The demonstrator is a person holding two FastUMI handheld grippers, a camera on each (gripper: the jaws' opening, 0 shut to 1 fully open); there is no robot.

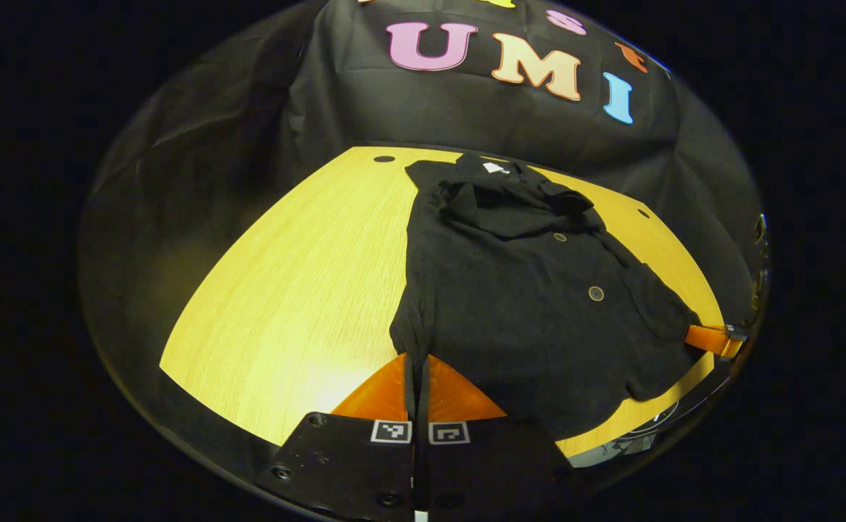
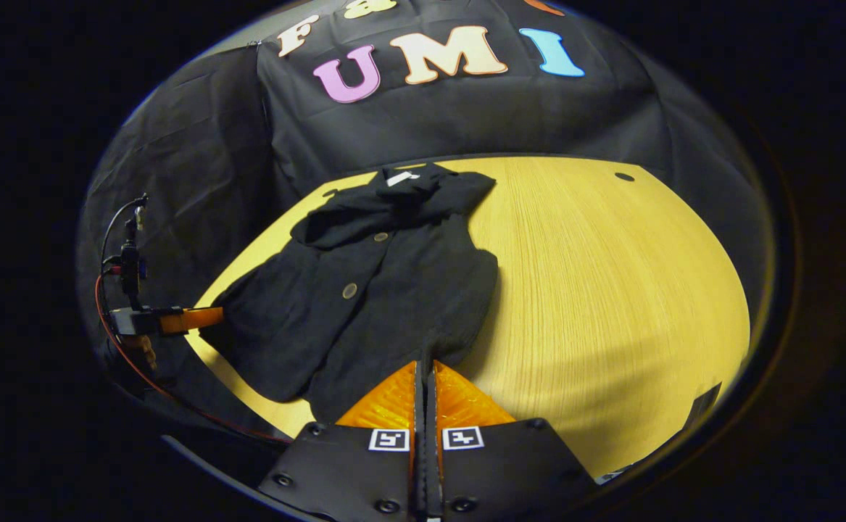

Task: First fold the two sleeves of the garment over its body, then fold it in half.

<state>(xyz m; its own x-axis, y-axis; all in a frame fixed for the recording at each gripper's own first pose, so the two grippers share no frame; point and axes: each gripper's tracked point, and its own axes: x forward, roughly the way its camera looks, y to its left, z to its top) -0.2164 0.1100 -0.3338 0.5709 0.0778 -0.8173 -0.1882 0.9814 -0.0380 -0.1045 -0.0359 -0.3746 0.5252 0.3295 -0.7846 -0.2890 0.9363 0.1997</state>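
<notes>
The black garment [image 1: 531,290] lies on the yellow tabletop [image 1: 299,290], collar at the top of the frame and hem at the bottom, sleeves apparently folded in. Your left tongs [image 1: 417,384] and right tongs [image 2: 426,388] each pinch a hem corner, jaws narrow. The fold runs straight ahead towards the collar. The right gripper view also shows the other tongs at middle left.

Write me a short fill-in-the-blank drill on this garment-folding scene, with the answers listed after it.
1. The black garment lies on a ____ wooden table.
2. Each gripper's fingers are closed on the garment's near ____.
3. In the left gripper view, the right gripper holds the garment at the ____ side of the picture.
4. The white tag sits at the garment's ____ end.

Answers: yellow; edge; right; far
</notes>
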